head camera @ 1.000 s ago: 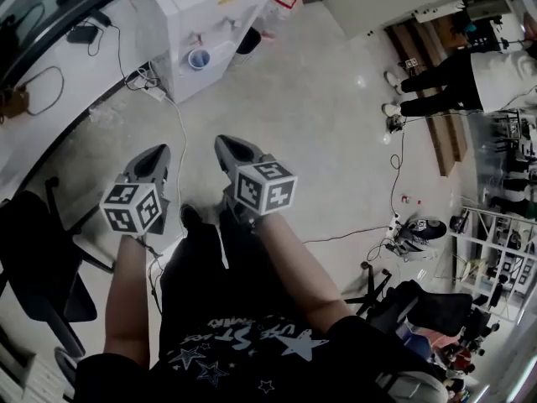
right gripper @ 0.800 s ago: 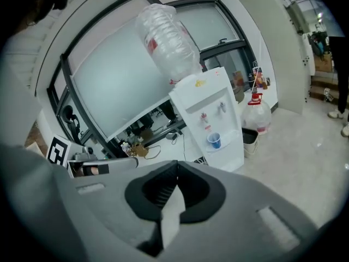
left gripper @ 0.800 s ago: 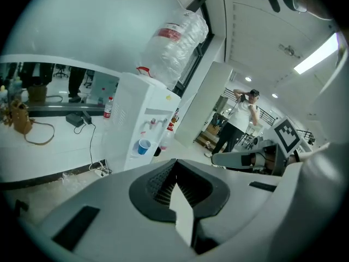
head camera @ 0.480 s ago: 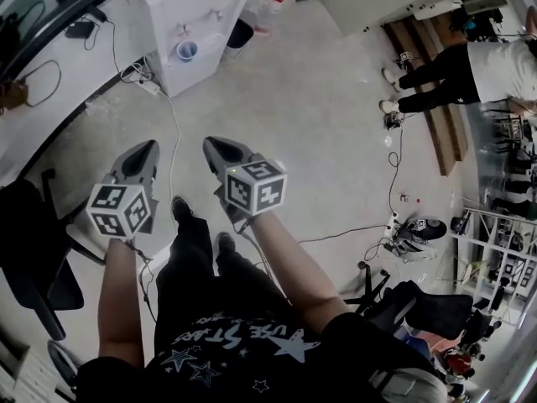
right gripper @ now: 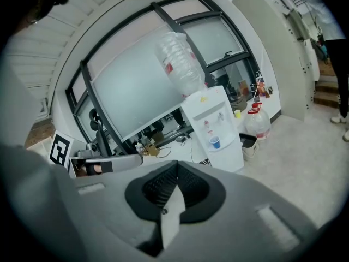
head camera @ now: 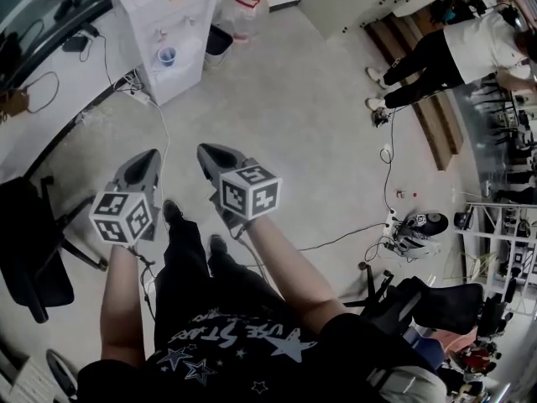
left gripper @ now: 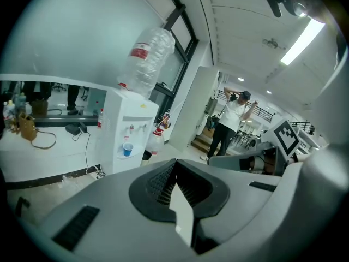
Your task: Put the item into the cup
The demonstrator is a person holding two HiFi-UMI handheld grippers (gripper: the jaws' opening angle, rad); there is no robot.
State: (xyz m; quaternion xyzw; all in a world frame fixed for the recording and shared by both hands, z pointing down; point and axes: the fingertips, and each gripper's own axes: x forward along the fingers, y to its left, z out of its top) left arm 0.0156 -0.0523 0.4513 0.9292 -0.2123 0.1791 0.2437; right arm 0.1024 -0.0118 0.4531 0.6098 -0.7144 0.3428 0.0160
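The person stands on a pale speckled floor (head camera: pixel 294 133) with a grey two-jaw gripper in each hand, held side by side and near each other at centre left of the head view. The left gripper (head camera: pixel 148 161) has its jaws pressed together with nothing between them, and its own view shows the ribbed black pads meeting at a closed seam (left gripper: pixel 175 172). The right gripper (head camera: pixel 210 154) is likewise closed and empty, its jaws meeting in its own view (right gripper: pixel 175 171).

The small blue cup (head camera: pixel 167 55) sits in the dispensing recess of a white box-shaped water dispenser (head camera: pixel 159 11) at the upper left of the head view, well apart from both grippers. The left gripper view shows the cup (left gripper: pixel 127 149) left of centre, under the dispenser's taps. It appears right of centre in the right gripper view (right gripper: pixel 215 142). A clear inverted water bottle (left gripper: pixel 146 61) stands on top of the dispenser. A clear jug with a red cap (right gripper: pixel 258 123) and a black bin (right gripper: pixel 247 141) stand on the floor just beside it.

Which thing is the item to go into the cup cannot be told.

A black office chair (head camera: pixel 33 254) stands at the left edge of the head view. Another person in a white top (head camera: pixel 457 49) is at the upper right.
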